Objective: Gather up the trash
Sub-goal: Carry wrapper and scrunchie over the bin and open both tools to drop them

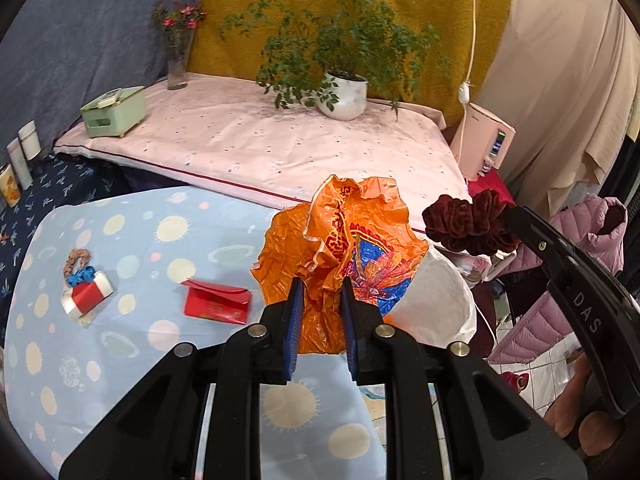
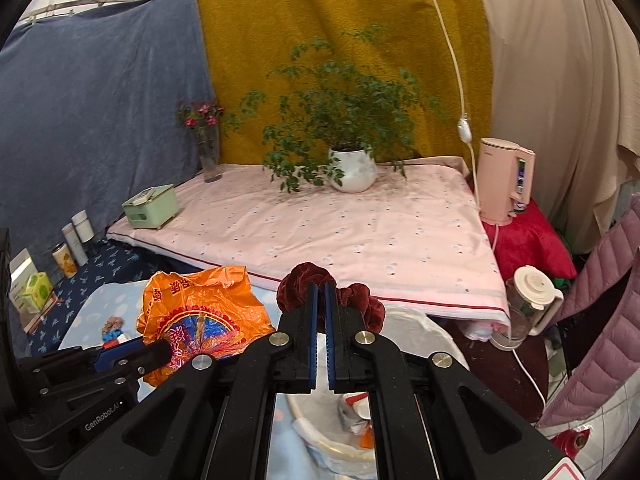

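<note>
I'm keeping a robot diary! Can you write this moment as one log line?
left gripper: shut on orange plastic bag | right gripper: shut on dark red scrunchie | white-lined bin: below

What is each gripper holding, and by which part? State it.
Left gripper: crumpled orange plastic bag, pinched at its bunched lower part. Right gripper: dark red velvet scrunchie, jaws shut on a section of its ring.

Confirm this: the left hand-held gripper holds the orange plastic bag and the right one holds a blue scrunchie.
Wrong colour. The right hand-held gripper holds a dark red velvet scrunchie, as the right wrist view shows. The left hand-held gripper does hold the orange plastic bag.
</note>
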`<control>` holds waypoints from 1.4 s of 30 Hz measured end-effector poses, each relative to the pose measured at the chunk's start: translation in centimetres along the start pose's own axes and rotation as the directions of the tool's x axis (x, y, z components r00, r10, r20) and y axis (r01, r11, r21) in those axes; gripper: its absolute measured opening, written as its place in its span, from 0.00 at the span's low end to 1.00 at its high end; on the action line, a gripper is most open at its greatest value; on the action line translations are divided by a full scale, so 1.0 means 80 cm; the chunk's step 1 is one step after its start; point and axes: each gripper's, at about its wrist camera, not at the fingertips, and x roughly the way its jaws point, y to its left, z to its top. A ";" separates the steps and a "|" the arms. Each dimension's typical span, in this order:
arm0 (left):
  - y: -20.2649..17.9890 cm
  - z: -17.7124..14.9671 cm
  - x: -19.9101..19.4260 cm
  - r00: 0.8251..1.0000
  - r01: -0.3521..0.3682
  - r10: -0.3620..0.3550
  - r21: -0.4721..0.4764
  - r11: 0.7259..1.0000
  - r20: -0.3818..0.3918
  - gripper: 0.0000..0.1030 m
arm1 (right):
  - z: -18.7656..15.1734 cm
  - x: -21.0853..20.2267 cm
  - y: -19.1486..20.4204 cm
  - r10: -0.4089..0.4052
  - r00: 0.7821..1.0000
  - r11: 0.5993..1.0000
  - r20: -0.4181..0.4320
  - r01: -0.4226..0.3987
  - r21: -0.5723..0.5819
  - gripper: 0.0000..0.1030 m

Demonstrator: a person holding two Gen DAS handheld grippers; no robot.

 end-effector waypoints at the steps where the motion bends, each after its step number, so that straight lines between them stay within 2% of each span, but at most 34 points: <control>1: -0.006 0.000 0.003 1.000 0.006 -0.006 0.009 1.000 -0.003 0.17 | -0.001 0.000 -0.007 -0.007 1.000 1.000 -0.001 0.007 0.005 0.04; 12: -0.053 0.002 0.041 0.999 0.026 -0.023 0.068 0.997 -0.043 0.18 | -0.014 0.015 -0.055 -0.052 0.998 0.998 -0.031 0.053 0.043 0.04; 32: -0.089 0.006 0.098 0.996 0.051 -0.042 0.117 0.992 -0.080 0.22 | -0.029 0.057 -0.081 -0.064 0.994 0.996 -0.088 0.069 0.048 0.04; 35: -0.090 0.007 0.104 0.996 0.046 -0.037 0.118 0.992 -0.076 0.28 | -0.031 0.066 -0.083 -0.064 0.993 0.996 -0.100 0.070 0.051 0.04; 37: -0.088 0.008 0.108 0.996 0.048 -0.040 0.111 0.993 -0.074 0.37 | -0.032 0.071 -0.084 -0.064 0.992 0.996 -0.108 0.069 0.049 0.04; 39: -0.087 0.009 0.110 0.997 0.047 -0.040 0.103 0.994 -0.070 0.52 | -0.033 0.074 -0.084 -0.071 0.991 0.996 -0.110 0.076 0.045 0.05; 42: -0.084 0.011 0.111 0.998 0.031 -0.026 0.091 0.995 -0.054 0.63 | -0.032 0.076 -0.083 -0.075 0.992 0.996 -0.106 0.080 0.044 0.09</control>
